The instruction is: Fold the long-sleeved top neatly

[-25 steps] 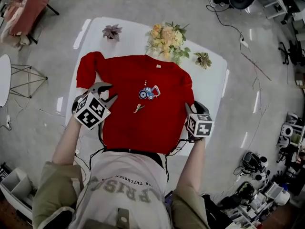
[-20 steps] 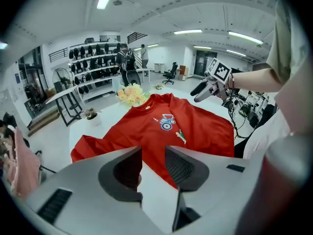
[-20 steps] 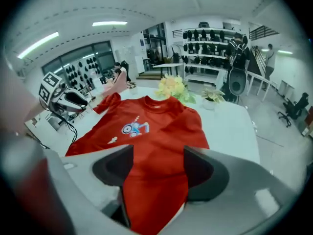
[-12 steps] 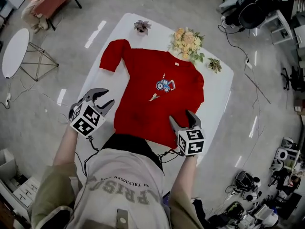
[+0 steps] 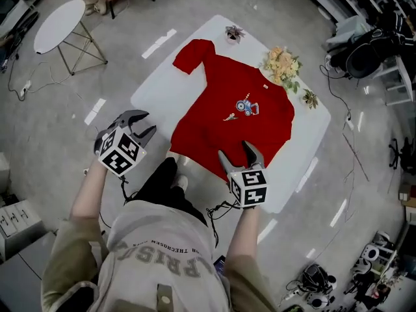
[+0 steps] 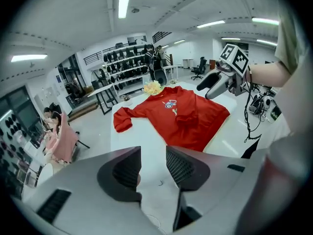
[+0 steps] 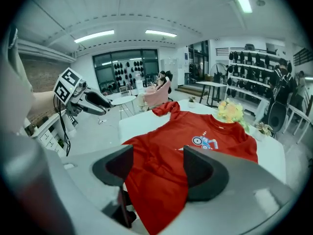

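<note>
A red long-sleeved top with a small tractor print lies flat on the white table. One sleeve reaches out to the far left; the other side has a rumpled fold lying on the body. My left gripper hovers off the table's near left corner, away from the cloth, its jaws apart and empty. My right gripper hangs just above the near hem, jaws wide with nothing between them. Each gripper shows in the other's view: the right gripper, the left gripper.
A bouquet and two small plants stand along the table's far edge. A round side table is on the floor at the far left. The person's legs stand against the near edge. Cables and gear crowd the right.
Both grippers have pulled back from the top's sides toward the person. The right gripper's jaws have spread wide. The left gripper has moved out past the table's corner.
</note>
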Action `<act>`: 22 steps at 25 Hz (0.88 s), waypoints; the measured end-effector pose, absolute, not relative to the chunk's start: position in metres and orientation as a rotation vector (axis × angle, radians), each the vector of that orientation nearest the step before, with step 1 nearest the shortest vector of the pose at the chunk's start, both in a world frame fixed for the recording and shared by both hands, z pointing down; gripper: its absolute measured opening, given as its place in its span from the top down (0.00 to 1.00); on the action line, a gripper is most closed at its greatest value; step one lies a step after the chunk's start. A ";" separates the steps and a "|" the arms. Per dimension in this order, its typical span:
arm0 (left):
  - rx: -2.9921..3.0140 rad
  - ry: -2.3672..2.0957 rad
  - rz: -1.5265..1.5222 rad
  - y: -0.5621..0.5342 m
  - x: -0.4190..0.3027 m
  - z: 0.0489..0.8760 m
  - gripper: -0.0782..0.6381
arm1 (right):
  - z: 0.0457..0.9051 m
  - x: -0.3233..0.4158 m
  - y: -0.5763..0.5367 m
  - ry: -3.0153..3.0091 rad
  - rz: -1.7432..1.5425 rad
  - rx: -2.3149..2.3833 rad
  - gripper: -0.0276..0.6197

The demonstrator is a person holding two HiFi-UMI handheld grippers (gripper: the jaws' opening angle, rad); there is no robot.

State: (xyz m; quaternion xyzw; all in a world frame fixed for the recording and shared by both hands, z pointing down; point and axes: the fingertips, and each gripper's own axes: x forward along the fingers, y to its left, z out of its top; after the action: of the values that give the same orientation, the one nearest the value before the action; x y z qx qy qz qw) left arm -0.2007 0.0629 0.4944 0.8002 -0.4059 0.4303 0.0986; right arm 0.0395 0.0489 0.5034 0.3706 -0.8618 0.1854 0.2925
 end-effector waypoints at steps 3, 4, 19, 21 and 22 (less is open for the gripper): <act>2.370 -1.264 1.258 0.060 -0.206 0.484 0.67 | 0.495 0.018 0.051 -2.327 0.449 0.941 0.48; 2.373 -1.277 1.262 0.057 -0.208 0.482 0.67 | 0.492 0.008 0.050 -2.335 0.433 0.926 0.48; 2.572 -1.021 1.417 -0.097 -0.243 0.517 0.67 | 0.491 -0.134 -0.071 -2.237 0.327 0.979 0.48; 2.589 -0.964 1.427 -0.117 -0.246 0.529 0.67 | 0.502 -0.147 -0.091 -2.201 0.327 0.990 0.48; 2.594 -0.933 1.430 -0.125 -0.246 0.535 0.67 | 0.507 -0.153 -0.100 -2.181 0.327 0.991 0.48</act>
State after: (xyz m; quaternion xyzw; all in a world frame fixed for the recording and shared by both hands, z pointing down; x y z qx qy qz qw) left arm -0.2461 -0.1254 0.5346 0.8351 -0.3004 0.4605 0.0180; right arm -0.1525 -0.1005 0.5075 0.3832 -0.8438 0.1264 0.3540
